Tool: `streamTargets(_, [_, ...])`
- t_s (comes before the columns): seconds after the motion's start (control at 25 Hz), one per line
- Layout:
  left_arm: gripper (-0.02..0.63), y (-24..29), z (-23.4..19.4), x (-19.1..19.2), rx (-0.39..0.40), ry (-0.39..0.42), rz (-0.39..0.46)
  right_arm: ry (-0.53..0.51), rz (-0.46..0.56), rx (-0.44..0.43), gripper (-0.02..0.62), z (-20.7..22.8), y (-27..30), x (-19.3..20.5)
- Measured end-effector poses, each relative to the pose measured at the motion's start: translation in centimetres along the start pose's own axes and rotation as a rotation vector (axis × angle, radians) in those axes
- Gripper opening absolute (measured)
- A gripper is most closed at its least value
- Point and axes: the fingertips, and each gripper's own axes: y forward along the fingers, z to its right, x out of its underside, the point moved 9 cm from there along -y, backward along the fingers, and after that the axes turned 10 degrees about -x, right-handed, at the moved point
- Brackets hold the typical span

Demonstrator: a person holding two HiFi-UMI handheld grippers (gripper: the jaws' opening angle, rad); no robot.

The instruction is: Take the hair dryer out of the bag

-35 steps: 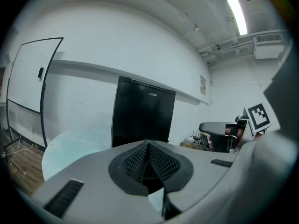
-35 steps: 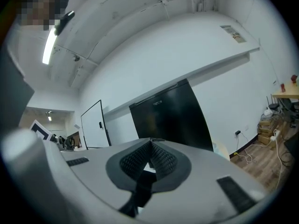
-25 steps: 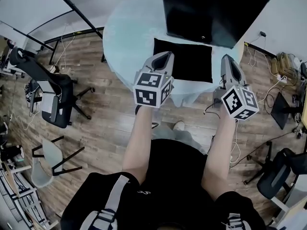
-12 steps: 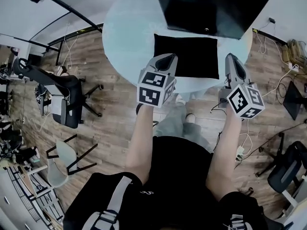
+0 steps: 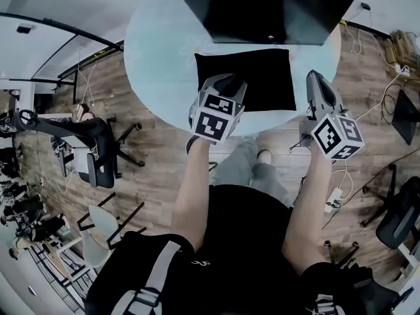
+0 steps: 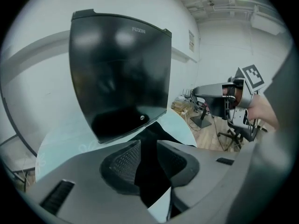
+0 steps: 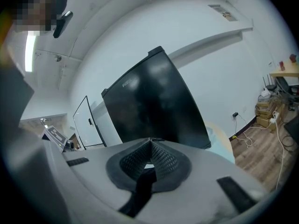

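Note:
A flat black bag [image 5: 252, 74] lies on the round pale blue table [image 5: 157, 51], in front of a tall black box [image 5: 262, 8]. No hair dryer shows. My left gripper [image 5: 231, 81] hangs over the bag's near left corner. Its jaws have just been opening and stand apart with nothing between them. In the left gripper view the left gripper [image 6: 148, 146] shows the dark bag [image 6: 154, 130] through the gap. My right gripper [image 5: 320, 84] is shut and empty, off the bag's right edge near the table rim. In the right gripper view the right gripper [image 7: 150, 143] points at the black box [image 7: 154, 106].
Black office chairs [image 5: 92, 153] stand on the wooden floor at the left, another chair [image 5: 400, 222] at the right. Cables and a power strip [image 5: 335, 199] lie on the floor near my right side. White walls rise behind the table.
Both grippers have come down and forward toward the table. The left one now sits over the bag's corner and its jaws have parted. The right jaws stay shut.

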Motion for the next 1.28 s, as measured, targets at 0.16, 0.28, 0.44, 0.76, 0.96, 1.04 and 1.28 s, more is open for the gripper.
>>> streamTargets(0.16, [0.150,2.6,0.3,-0.3,0.028,0.072,-0.040,0.015,-0.027,0.002,0.002,0.9,1.8,0.4])
streamTargets(0.28, [0.166,3.9,0.0,-0.3,0.042,0.102,-0.066,0.018,-0.050,-0.011,0.002,1.2,3.1,0.8])
streamTargets(0.44, [0.207,5.6,-0.5,0.0,0.063,0.149,-0.116,0.012,-0.083,-0.039,0.002,1.2,4.6,1.2])
streamTargets(0.76, [0.207,9.4,0.1,0.5,0.095,0.229,-0.159,-0.046,-0.246,-0.118,0.002,1.3,6.2,3.1])
streamTargets(0.96, [0.207,11.0,0.4,0.9,0.112,0.268,-0.179,-0.057,-0.303,-0.129,0.002,1.5,6.5,4.1])
streamTargets(1.04, [0.206,11.4,0.6,1.0,0.122,0.292,-0.187,-0.043,-0.303,-0.120,0.002,1.8,6.6,4.3])
streamTargets(1.28, [0.198,12.3,0.3,1.1,0.142,0.364,-0.203,-0.040,-0.307,-0.128,0.002,1.2,7.7,4.4])
